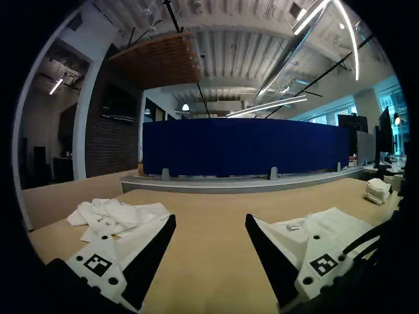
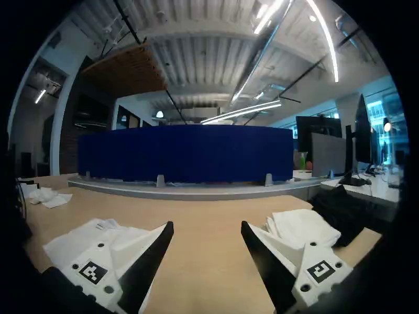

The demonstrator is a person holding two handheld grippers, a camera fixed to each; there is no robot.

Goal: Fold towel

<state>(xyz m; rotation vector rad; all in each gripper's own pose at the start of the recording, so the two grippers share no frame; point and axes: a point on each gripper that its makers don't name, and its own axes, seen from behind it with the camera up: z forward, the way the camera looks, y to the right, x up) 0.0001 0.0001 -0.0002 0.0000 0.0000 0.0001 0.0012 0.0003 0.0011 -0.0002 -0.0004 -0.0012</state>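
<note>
On a wooden table (image 1: 209, 256) facing a blue partition (image 1: 241, 146), both tongs were spread wide w/ nothing between their fingers. In the left gripper view, the left gripper (image 1: 209, 217) pointed toward the partition. A flat towel (image 1: 335, 222) lay spread at 4 o'clock, w/ its tag (image 1: 295, 226) on the far-left edge. A crumpled towel (image 1: 118, 213) sat at 8 o'clock and a folded stack (image 1: 378, 190) at 3. In the right gripper view, the right gripper (image 2: 207, 224) also faced the partition, w/ the flat towel at 8 o'clock, the folded stack at 4 and the crumpled towel at 9. The flat towel's long axis couldn't be told, since fingers hid its near part.
</note>
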